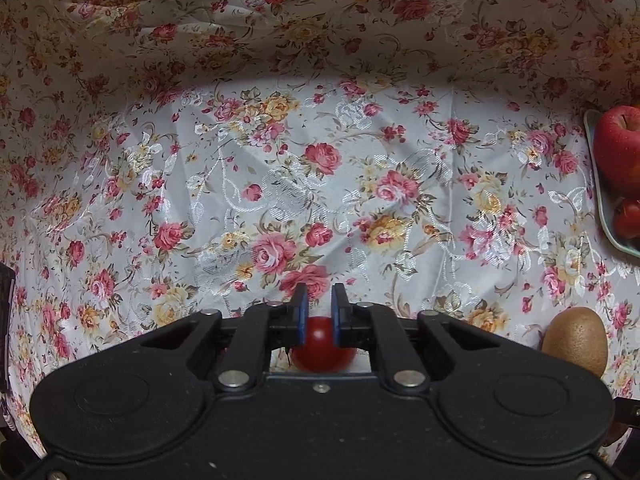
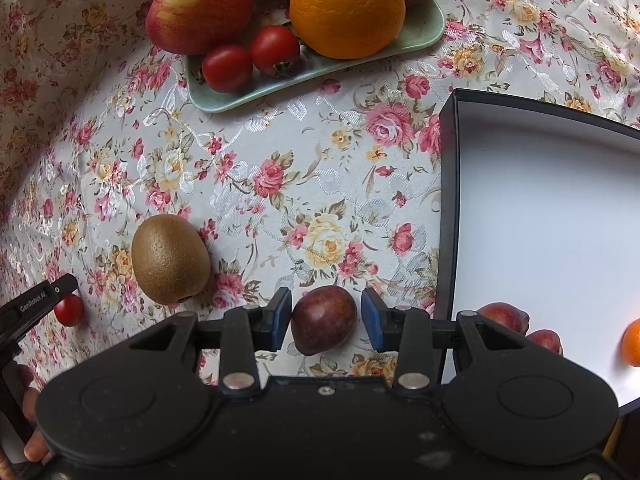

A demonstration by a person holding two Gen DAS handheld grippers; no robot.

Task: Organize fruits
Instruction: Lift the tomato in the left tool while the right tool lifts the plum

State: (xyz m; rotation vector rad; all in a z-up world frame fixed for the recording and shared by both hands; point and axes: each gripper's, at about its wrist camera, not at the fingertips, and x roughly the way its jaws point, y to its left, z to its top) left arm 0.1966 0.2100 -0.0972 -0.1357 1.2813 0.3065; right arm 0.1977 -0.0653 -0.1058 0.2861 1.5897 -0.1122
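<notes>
Left wrist view: my left tongs (image 1: pixel 319 300) closed tight on a cherry tomato (image 1: pixel 323 350) over the floral counter (image 1: pixel 280 168); kiwi (image 1: pixel 576 340) at right.

Right wrist view: my right tongs (image 2: pixel 325 316) narrowly parted around a dark plum (image 2: pixel 324 318), pads not touching it; box (image 2: pixel 552 220) at right, green tray (image 2: pixel 320 72) of fruit beyond.

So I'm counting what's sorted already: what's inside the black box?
Inside the black box: two dark red fruits and part of an orange fruit. The right gripper's body hides its near corner.
</notes>
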